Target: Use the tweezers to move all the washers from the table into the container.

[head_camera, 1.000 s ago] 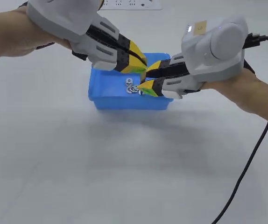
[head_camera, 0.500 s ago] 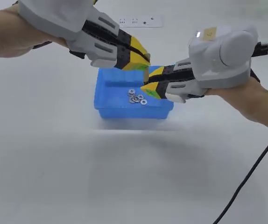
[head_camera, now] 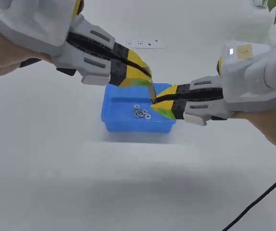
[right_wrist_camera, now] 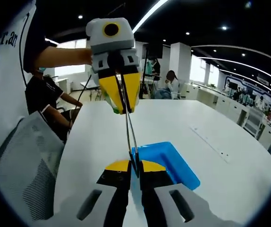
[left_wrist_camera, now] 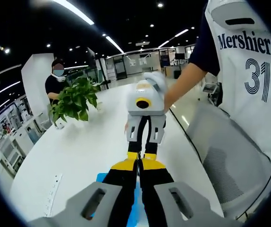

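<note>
Now | blue container (head_camera: 128, 126) holds washers (head_camera: 141, 112), clustered | tweezers (right_wrist_camera: 128, 124) over it

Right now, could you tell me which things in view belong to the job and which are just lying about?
For the job: tweezers, held by both the left gripper and right gripper; washers, in the blue container.
Lying about: power strip, potted plant, cable.
</note>
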